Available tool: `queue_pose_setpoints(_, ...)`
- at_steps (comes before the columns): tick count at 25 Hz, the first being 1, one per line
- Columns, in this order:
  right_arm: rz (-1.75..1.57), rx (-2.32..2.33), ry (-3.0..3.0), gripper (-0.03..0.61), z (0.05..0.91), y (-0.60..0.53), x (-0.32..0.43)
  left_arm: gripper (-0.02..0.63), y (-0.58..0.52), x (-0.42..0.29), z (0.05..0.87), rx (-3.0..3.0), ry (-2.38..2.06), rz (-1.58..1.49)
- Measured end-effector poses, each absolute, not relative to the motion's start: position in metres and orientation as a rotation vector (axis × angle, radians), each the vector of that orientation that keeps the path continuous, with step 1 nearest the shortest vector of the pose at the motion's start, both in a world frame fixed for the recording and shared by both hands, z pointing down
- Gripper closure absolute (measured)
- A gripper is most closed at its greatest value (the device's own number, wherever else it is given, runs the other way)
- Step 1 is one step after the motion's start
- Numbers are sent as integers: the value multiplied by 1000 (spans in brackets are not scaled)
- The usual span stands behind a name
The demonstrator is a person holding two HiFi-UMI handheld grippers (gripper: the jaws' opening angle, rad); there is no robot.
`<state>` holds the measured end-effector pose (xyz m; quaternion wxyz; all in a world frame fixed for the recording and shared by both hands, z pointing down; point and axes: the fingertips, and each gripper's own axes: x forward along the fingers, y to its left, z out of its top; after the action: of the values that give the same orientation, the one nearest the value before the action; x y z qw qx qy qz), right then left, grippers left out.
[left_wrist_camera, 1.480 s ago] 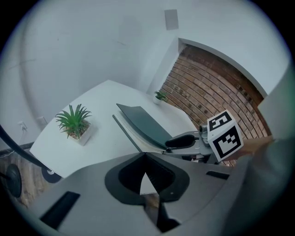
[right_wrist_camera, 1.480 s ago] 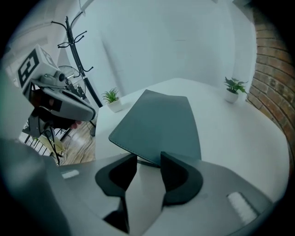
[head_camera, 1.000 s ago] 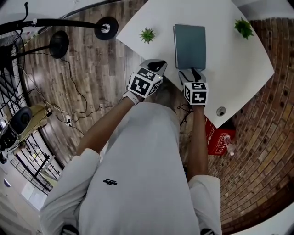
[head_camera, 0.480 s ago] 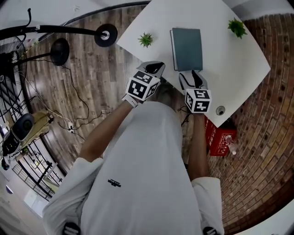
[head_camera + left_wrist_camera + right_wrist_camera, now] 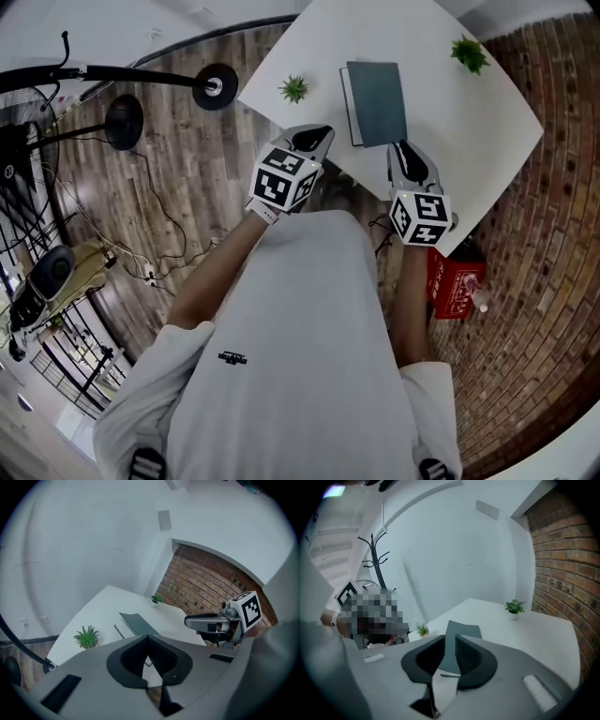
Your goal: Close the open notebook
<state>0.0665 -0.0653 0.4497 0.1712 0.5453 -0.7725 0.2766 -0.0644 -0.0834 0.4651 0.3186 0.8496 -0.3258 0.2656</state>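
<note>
Table [image 5: 487, 141] is carrying the closed notebook [image 5: 376, 101], lying flat between left plant [image 5: 294, 89] and far-right plant [image 5: 469, 52]. Right gripper [image 5: 403, 150], near the notebook's near edge, is gripping nothing, its jaws just closing to a narrow slit. Left gripper [image 5: 317, 136] is staying pinched together, empty.

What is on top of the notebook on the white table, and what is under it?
Nothing lies on the notebook: its dark cover is closed and bare. It lies flat on the white table; whatever is beneath it, and its pages, are covered.
</note>
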Motion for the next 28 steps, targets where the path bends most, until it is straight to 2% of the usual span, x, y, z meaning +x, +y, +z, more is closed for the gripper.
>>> queue_pose_setpoints(3, 750, 1615, -2205, 530, 428, -67, 76, 604, -87, -64, 447, 2269, -865, 680)
queue_pose_setpoints(9, 668, 1751, -2219, 567, 384, -66, 97, 604, -93, -64, 408, 2344, -879, 625)
queue_pose_setpoints(28, 240, 2041, -2279, 568, 238, -39, 135, 604, -96, -64, 272, 2589, -974, 315)
